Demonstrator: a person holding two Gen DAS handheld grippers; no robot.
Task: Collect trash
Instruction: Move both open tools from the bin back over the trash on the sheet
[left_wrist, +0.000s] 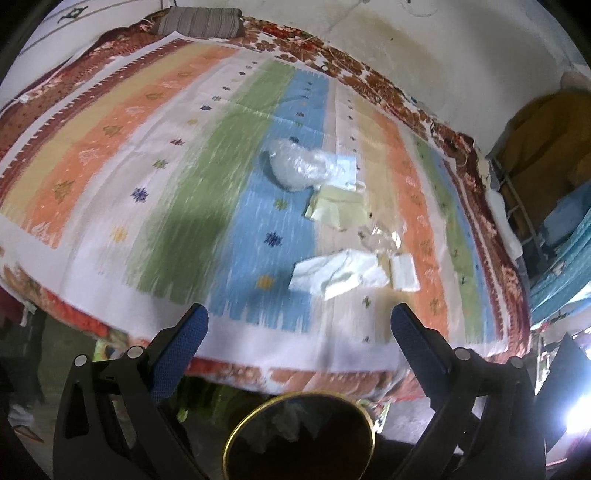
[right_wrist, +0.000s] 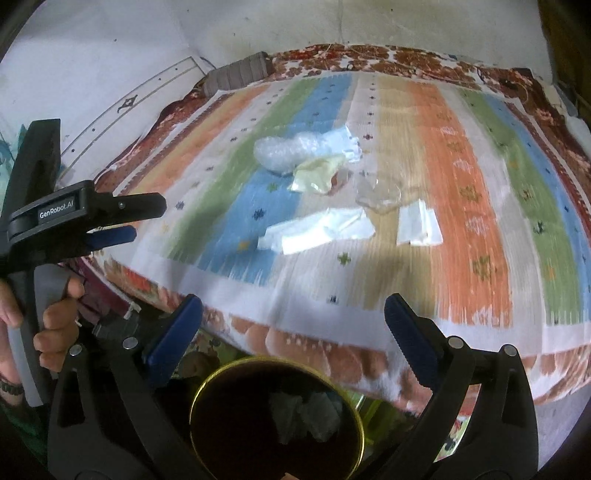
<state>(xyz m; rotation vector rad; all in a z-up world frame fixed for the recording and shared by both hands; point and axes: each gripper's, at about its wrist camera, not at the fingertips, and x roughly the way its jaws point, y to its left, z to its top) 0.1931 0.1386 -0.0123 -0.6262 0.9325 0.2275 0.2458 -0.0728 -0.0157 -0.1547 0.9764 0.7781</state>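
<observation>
Several pieces of trash lie on a striped bedsheet: a wad of bubble wrap, a pale yellow wrapper, clear crumpled plastic, white tissue paper and a small white packet. A dark bin with a gold rim stands below the bed edge and holds crumpled paper. My left gripper is open and empty over the bin. My right gripper is open and empty too. The left gripper also shows in the right wrist view.
The bed sits against a stained white wall. A striped pillow lies at its far end. Blue and yellow cloth piles stand to the right of the bed. A patterned blanket hangs over the near edge.
</observation>
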